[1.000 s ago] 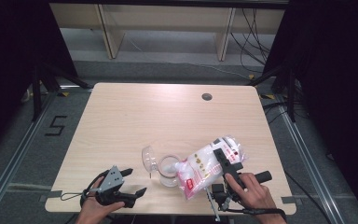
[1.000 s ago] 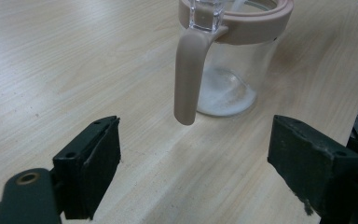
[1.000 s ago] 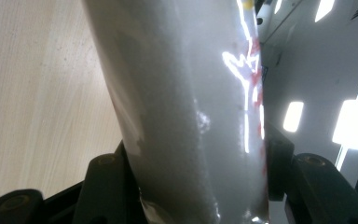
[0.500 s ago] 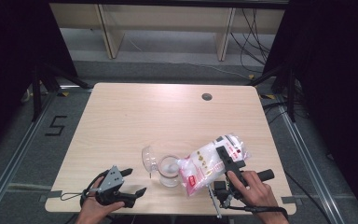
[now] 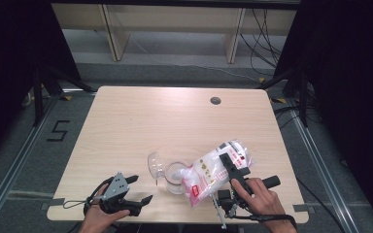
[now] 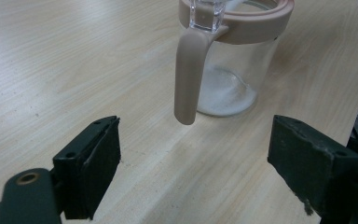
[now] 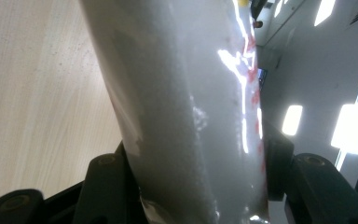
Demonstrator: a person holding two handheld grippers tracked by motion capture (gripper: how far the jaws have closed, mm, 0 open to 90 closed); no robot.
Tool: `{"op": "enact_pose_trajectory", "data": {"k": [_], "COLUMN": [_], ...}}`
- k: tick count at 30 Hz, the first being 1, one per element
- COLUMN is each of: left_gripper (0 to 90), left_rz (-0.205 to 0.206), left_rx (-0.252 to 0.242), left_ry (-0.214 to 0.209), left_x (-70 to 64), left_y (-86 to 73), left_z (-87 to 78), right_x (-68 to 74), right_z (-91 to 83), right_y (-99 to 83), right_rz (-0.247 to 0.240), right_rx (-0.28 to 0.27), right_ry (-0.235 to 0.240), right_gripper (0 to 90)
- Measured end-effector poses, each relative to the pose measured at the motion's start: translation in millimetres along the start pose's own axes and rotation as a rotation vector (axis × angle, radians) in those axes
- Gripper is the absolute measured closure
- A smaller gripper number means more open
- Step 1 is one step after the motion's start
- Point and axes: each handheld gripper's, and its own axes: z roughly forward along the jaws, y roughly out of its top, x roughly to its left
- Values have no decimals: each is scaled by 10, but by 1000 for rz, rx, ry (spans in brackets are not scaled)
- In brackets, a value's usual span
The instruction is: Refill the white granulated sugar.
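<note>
From the high view I see my right gripper (image 5: 235, 167) clamped on a white bag (image 5: 209, 174), tipped over a glass jar (image 5: 174, 177) near the table's (image 5: 175, 116) front edge. My left gripper (image 5: 138, 189) rests wide apart, holding nothing. The left gripper view shows the jar (image 6: 230, 70) with white powder inside, its handle (image 6: 189, 74) facing my spread jaws. The right gripper view shows the bag (image 7: 186, 112) pinched between the jaws. Since a second ago, the bag has tilted slightly lower.
</note>
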Motion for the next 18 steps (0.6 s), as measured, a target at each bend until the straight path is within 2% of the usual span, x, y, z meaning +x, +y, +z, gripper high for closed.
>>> {"op": "enact_pose_trajectory", "data": {"k": [1,2,3,5,7,10,11,12,13,14,16,18], "left_gripper": [166,166,166,166,165,166,165,166,166,166,166,166], "left_rz": [0,-2,-8,-8,-9,-6,-8,9,9,-10,-10,-10], "left_rx": [0,-2,-1,1,-1,-1,-2,-4,-4,-5,-4,-4], "left_ry": [0,0,-2,-3,-2,3,3,0,0,1,0,0], "left_x": [0,-1,-2,1,-1,1,1,11,11,-1,-3,-2], "left_y": [0,0,-1,0,0,-1,-1,3,3,-2,-2,-2], "left_z": [0,0,0,-2,-1,-3,-3,-4,-4,-1,0,0], "right_x": [0,-17,-8,-23,-19,-20,-31,-37,-37,-11,3,-6], "right_z": [0,9,16,9,14,-7,-17,-29,-29,-48,-48,-57], "right_y": [0,-1,-12,-32,-62,-96,-108,-115,-115,-113,-106,-95], "right_rz": [0,-20,9,5,11,6,-15,-27,-27,4,20,14], "right_rx": [0,-7,-4,8,-1,21,16,7,7,22,12,21], "right_ry": [0,-4,-1,7,-9,0,0,-1,-1,3,-8,0], "right_gripper": [504,504,504,505,505,506,506,507,507,507,507,507]}}
